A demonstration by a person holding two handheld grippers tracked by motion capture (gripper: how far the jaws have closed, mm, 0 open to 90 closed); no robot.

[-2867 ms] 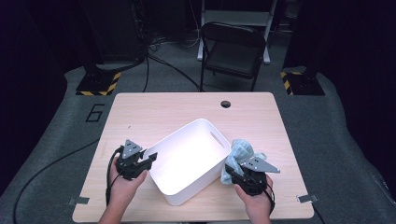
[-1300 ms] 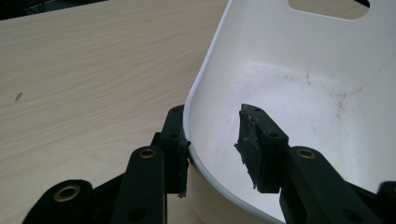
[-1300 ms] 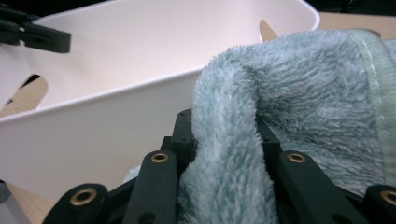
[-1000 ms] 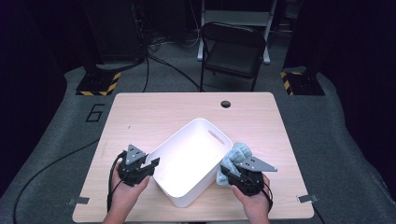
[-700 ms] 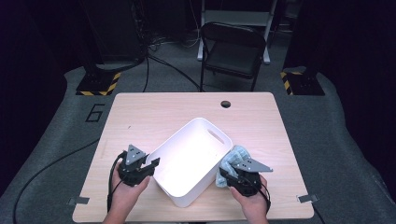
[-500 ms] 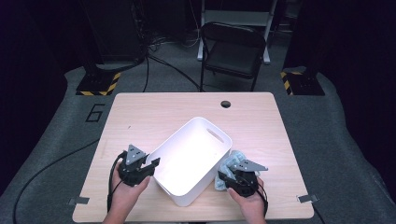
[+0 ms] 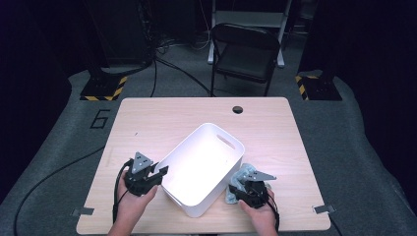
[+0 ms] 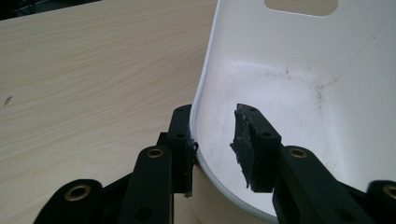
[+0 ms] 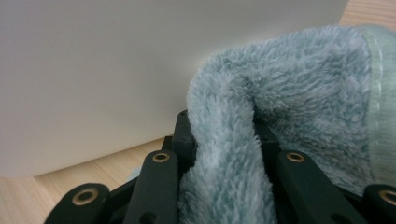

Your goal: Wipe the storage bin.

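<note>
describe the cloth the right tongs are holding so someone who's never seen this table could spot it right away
Find the wooden table, then the white bin sitting at an angle near its front edge. The cloth is bunched against the bin's right outer wall, pinched in the right tongs. It is the one soft, fluffy, pale blue-green thing there.

White plastic tub [image 7: 204,169]: empty, upright, set diagonally near the front of the bench [image 7: 162,115], slot handle at far end. Pale blue-green fluffy cloth [image 7: 240,179]: bunched, just beside the tub's right wall.
</note>
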